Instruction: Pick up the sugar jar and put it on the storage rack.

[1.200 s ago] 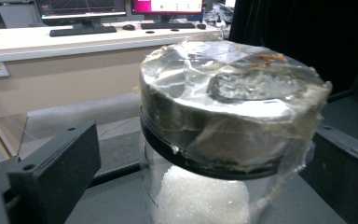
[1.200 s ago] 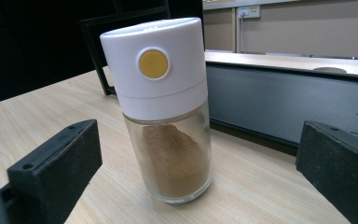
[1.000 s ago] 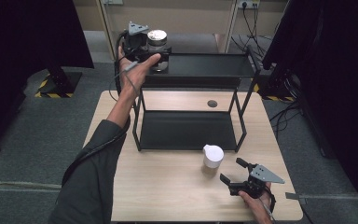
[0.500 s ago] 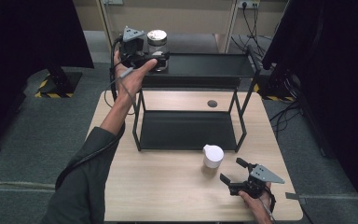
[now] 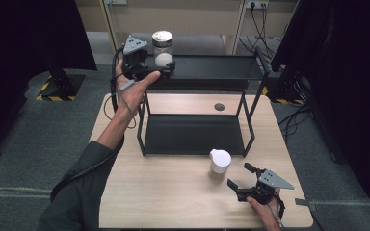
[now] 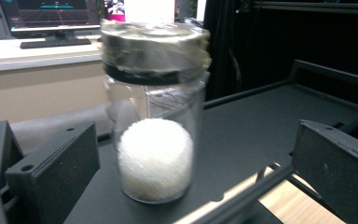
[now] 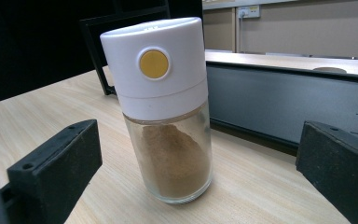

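Glass jar [image 5: 162, 49], metal lid, white contents, stands on black rack [image 5: 207, 72] top shelf, left end. High view: left gripper [image 5: 156, 67] at jar, jaws spread, one either side; half second ago same spot, jar unmoved. White-capped shaker [image 5: 219, 161] on bench [image 5: 173, 192] just in front of rack. Right gripper [image 5: 240, 180] near shaker, jaws apart, unchanged.

Left gripper view: jar [image 6: 154, 116] between open jaws, not clamped.

Right gripper view: shaker [image 7: 165, 107], brown powder, between open jaws, untouched.
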### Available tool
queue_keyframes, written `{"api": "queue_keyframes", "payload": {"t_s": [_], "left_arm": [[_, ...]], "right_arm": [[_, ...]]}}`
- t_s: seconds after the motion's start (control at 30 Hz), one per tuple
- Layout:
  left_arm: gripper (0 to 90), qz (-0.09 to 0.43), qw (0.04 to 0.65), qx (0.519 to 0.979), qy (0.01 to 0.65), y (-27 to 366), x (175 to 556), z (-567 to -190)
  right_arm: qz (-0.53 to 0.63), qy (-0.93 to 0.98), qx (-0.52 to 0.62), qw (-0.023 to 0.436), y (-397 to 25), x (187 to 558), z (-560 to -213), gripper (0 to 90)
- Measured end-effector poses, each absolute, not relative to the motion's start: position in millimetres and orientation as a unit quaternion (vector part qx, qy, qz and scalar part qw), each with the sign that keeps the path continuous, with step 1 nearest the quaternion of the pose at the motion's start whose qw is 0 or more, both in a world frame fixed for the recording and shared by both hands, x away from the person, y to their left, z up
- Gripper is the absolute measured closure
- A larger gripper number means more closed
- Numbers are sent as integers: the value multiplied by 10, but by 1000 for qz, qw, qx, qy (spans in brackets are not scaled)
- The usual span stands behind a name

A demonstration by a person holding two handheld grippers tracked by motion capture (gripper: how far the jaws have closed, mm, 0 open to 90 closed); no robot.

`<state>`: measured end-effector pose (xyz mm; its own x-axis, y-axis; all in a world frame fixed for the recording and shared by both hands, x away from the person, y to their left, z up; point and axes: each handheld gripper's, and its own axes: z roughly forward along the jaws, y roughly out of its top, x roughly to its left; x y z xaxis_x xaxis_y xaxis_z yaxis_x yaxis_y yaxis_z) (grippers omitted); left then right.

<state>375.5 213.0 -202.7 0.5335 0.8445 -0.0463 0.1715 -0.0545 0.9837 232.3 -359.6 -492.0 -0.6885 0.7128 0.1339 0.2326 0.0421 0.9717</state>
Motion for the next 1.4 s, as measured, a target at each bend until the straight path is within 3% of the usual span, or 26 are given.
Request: {"api": "queue_keyframes", "payload": {"t_s": [1.4], "left_arm": [[5, 215, 634, 688, 282, 2224, 3103, -2865]], "right_arm": [[602, 694, 341, 199, -3592, 2322, -4918, 4]]}}
